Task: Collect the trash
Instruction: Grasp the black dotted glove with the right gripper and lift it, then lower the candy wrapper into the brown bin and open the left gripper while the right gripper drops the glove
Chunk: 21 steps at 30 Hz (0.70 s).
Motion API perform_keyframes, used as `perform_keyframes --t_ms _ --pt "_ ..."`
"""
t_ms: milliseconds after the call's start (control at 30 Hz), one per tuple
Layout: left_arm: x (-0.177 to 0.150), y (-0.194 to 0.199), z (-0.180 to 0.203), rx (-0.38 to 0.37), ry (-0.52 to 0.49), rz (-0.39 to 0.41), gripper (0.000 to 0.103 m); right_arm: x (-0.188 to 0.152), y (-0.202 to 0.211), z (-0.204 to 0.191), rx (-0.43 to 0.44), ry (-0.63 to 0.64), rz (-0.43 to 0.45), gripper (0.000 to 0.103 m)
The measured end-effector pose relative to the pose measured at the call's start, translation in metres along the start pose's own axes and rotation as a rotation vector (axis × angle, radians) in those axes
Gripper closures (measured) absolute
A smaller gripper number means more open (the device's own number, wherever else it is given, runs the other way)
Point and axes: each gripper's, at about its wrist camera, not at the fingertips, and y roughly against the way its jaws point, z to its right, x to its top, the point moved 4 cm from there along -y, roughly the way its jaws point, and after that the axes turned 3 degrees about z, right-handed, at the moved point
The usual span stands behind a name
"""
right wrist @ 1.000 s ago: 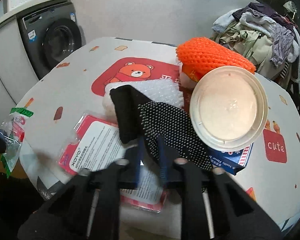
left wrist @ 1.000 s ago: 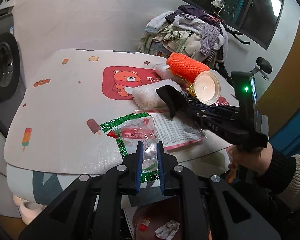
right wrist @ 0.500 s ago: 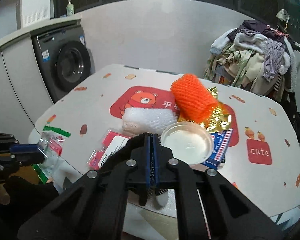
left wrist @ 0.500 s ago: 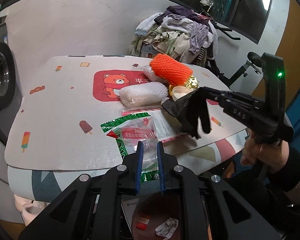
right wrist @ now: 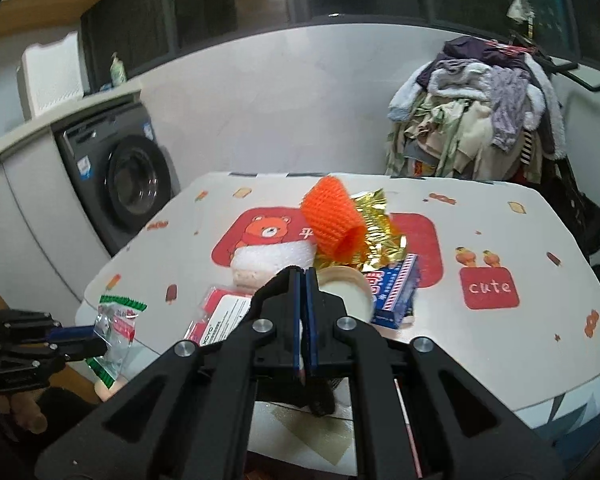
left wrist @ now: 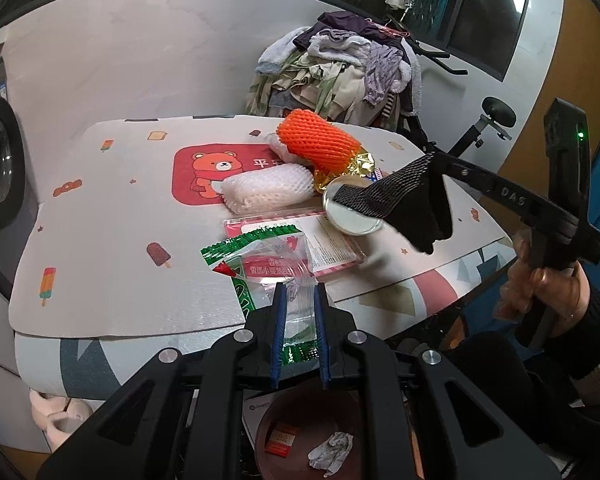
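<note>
I have a piece of trash in each tool, and both belong in the brown bin (left wrist: 316, 432) that shows below my left gripper (left wrist: 299, 300). To do this well I should bring each piece squarely over the bin's mouth before letting go — the wrapper is light and could flutter aside, so I judge it best to lower it close first.

My left gripper's fingers are pressed in on the clear plastic wrapper (left wrist: 268, 268) with the green edge; it sticks up from between the blue pads and hangs off the near edge of the table (left wrist: 100, 280), almost above the bin.

My right gripper (right wrist: 305, 280) is pressed together on a black cloth (left wrist: 404, 208) — a limp, dotted thing that dangles from the fingertips, lifted above the table's right part and near the round white lid (left wrist: 350, 216). It is well to the right of the bin, so it has further to travel.
</note>
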Motion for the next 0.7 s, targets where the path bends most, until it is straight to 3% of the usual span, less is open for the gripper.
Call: perform_keyframes --t_ms 700 --pt "-0.023 0.008 0.033 -0.004 -0.082 -0.044 0.089 -0.016 0.045 0.002 0.007 -0.034 0.04 0.096"
